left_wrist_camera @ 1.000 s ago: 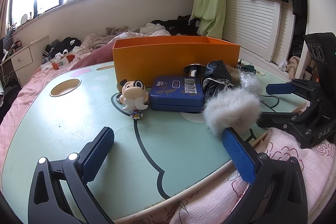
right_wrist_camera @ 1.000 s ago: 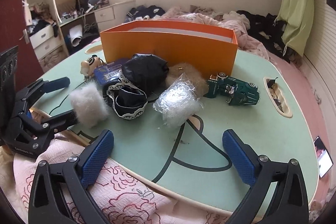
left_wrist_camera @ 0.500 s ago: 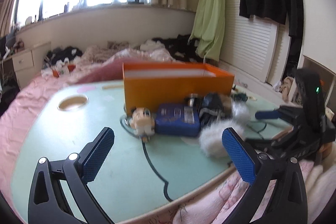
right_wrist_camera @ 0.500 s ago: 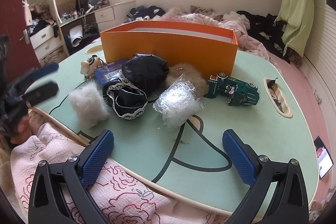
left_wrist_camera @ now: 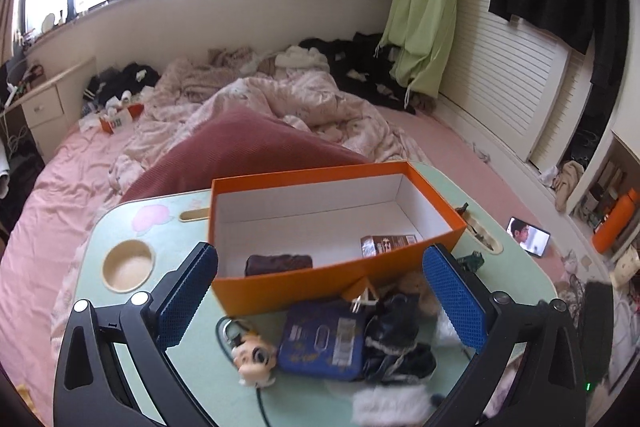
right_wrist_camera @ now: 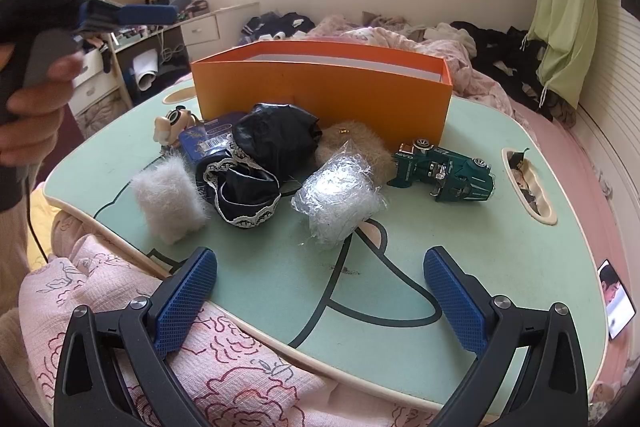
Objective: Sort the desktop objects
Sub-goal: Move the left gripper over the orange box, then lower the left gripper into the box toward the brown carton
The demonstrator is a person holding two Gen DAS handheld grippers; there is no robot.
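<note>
My left gripper (left_wrist_camera: 320, 297) hangs open high above the lap table, looking down into the orange box (left_wrist_camera: 436, 197), which holds a dark bar (left_wrist_camera: 279, 263) and a brown packet (left_wrist_camera: 387, 243). Below it lie a big-eyed figurine (left_wrist_camera: 256, 357), a blue tin (left_wrist_camera: 322, 343) and black lace cloth (left_wrist_camera: 396, 341). My right gripper (right_wrist_camera: 320, 297) stays open low at the table's near edge. Ahead of it sit a white fluffy piece (right_wrist_camera: 170, 197), black cloth (right_wrist_camera: 260, 163), a clear crinkled bundle (right_wrist_camera: 340, 197), a tan furry item (right_wrist_camera: 356, 145) and a green toy car (right_wrist_camera: 444, 169).
The green lap table (right_wrist_camera: 480, 255) rests on a bed with pink floral bedding (right_wrist_camera: 140, 347). It has a round cup hole (left_wrist_camera: 128, 265) at left and a slot (right_wrist_camera: 528, 183) at right. A phone (left_wrist_camera: 528, 231) lies on the bed. A hand (right_wrist_camera: 32, 107) holds the left gripper.
My left gripper has risen from table level to well above the objects and now looks down into the box. The right gripper has not moved.
</note>
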